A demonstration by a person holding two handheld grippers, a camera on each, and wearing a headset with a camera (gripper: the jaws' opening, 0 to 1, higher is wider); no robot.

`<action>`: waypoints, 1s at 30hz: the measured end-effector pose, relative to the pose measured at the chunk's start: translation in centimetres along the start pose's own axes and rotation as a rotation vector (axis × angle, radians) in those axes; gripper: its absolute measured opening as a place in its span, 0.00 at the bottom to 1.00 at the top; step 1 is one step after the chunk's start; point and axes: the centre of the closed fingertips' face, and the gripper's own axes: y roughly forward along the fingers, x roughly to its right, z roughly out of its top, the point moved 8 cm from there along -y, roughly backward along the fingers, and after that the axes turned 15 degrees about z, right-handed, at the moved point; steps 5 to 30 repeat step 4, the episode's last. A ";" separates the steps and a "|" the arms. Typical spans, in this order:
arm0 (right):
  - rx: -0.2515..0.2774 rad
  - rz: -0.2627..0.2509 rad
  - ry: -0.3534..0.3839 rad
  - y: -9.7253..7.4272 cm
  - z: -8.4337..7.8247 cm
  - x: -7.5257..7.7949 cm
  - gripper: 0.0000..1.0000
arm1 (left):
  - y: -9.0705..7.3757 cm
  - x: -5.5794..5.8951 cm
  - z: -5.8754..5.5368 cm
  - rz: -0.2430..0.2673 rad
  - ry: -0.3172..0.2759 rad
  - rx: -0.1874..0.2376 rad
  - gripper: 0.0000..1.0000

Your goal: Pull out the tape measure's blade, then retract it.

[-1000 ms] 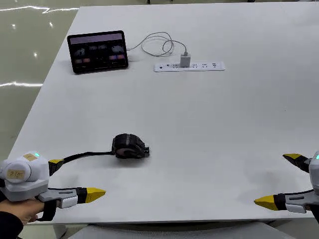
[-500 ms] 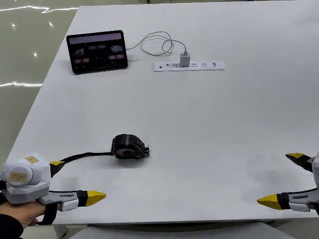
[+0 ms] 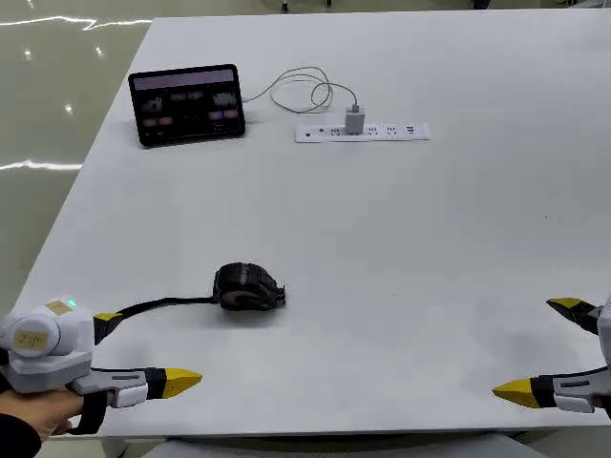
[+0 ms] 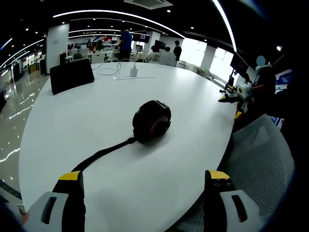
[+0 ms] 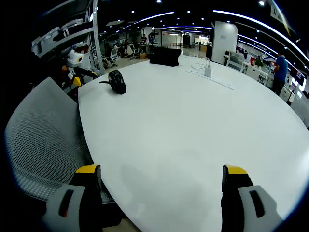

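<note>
A black tape measure (image 3: 246, 286) lies on the white table (image 3: 382, 229), its black wrist strap (image 3: 162, 303) trailing left toward the near corner. The blade is inside the case. In the left gripper view the tape measure (image 4: 151, 120) sits ahead of my open left gripper (image 4: 145, 180), the strap (image 4: 101, 155) running back to one yellow-tipped finger (image 4: 70, 176). My left gripper (image 3: 148, 348) hovers at the near left edge, open and holding nothing. At the near right edge my right gripper (image 3: 546, 347) is open too. From the right gripper (image 5: 159, 171) the tape measure (image 5: 116, 80) is far off.
A dark tablet (image 3: 187, 103) stands at the far left of the table. A white power strip (image 3: 363, 131) with a plugged charger and coiled white cable (image 3: 301, 86) lies at the far middle. A grey mesh chair (image 5: 43, 140) sits at the near edge.
The head camera has tilted slightly, shifting the picture down a little. The tape measure and both grippers have stayed about where they were.
</note>
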 end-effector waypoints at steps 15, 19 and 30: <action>-0.005 0.008 -0.002 0.2 0.1 -0.1 1.00 | -0.1 -0.2 0.0 0.011 0.007 0.005 1.00; -0.005 0.008 -0.002 0.2 0.1 -0.1 1.00 | -0.1 -0.2 0.0 0.011 0.007 0.005 1.00; -0.005 0.008 -0.002 0.2 0.1 -0.1 1.00 | -0.1 -0.2 0.0 0.011 0.007 0.005 1.00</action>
